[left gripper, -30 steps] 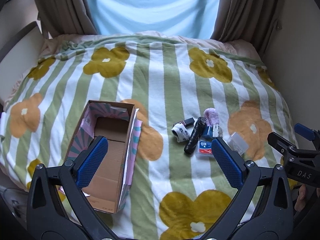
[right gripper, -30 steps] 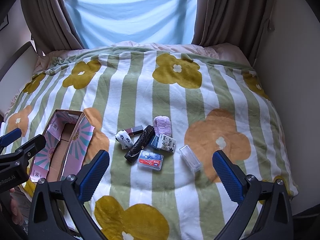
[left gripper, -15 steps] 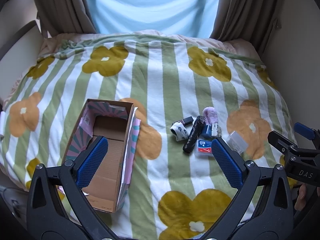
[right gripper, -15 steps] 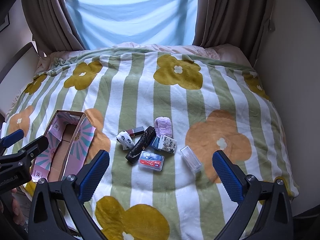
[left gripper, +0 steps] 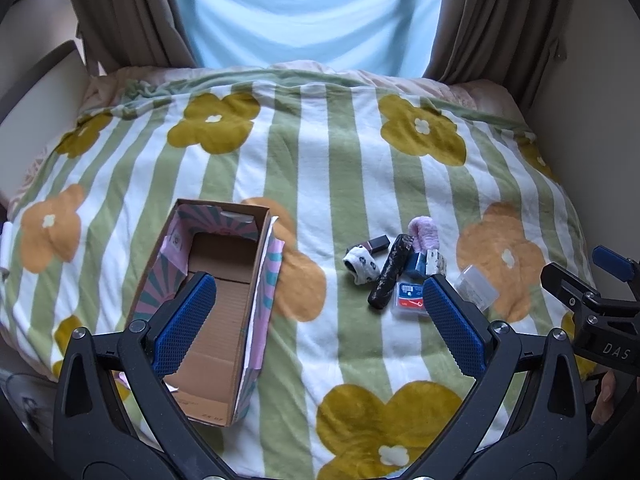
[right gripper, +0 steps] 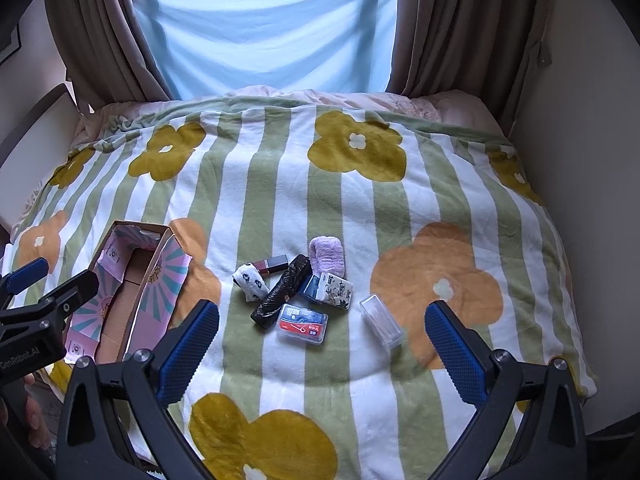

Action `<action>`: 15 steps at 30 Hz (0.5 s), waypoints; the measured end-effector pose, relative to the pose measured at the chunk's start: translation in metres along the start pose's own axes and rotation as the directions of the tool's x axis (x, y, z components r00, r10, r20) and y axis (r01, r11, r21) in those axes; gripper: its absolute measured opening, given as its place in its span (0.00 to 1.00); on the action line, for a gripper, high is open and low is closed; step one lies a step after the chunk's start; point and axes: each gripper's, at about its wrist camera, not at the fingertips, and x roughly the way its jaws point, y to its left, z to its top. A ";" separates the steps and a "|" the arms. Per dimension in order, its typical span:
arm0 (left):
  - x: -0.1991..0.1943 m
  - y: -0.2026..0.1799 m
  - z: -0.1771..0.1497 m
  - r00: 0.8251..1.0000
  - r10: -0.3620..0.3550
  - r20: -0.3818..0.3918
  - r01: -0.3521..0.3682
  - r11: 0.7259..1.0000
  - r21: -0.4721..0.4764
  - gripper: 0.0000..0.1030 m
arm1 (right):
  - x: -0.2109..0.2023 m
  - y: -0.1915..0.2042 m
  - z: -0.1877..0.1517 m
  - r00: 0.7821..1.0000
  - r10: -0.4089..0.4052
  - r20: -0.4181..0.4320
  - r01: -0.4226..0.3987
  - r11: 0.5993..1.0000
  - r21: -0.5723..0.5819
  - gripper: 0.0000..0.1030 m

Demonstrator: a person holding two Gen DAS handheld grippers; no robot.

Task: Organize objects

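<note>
My left tool (left gripper: 318,316) is wide open with nothing in it, hanging over the near edge of the bed (left gripper: 320,184). Same deal with my right tool (right gripper: 322,338), spread wide and empty. Just past the left one's left finger sits the open box (left gripper: 218,300), nothing inside that I can see. The little pile is to the right of it: a rolled sock (right gripper: 251,281), a dark roll (right gripper: 284,290), a purple fluffy thing (right gripper: 327,257), a small dark red case (right gripper: 272,264), a floss box (right gripper: 302,323) nearest me, a patterned pack (right gripper: 335,288) and a clear case (right gripper: 381,321) off to the right, apart from the rest.
</note>
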 end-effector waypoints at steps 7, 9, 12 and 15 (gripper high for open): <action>0.002 0.000 0.000 1.000 0.017 -0.004 -0.017 1.000 -0.006 0.99 | -0.005 -0.003 -0.001 0.989 0.106 -0.102 -0.130 0.956 -0.263 0.99; 0.003 0.000 0.000 1.000 0.020 -0.004 -0.020 1.000 -0.006 0.99 | -0.004 -0.003 -0.001 0.989 0.107 -0.105 -0.131 0.956 -0.263 0.99; 0.004 -0.001 -0.001 1.000 0.022 -0.008 -0.022 1.000 -0.007 0.99 | -0.003 -0.003 0.000 0.988 0.110 -0.111 -0.136 0.955 -0.265 0.99; 0.005 0.000 -0.001 1.000 0.023 -0.012 -0.023 1.000 -0.009 0.99 | -0.003 -0.004 0.000 0.988 0.110 -0.112 -0.137 0.953 -0.269 0.99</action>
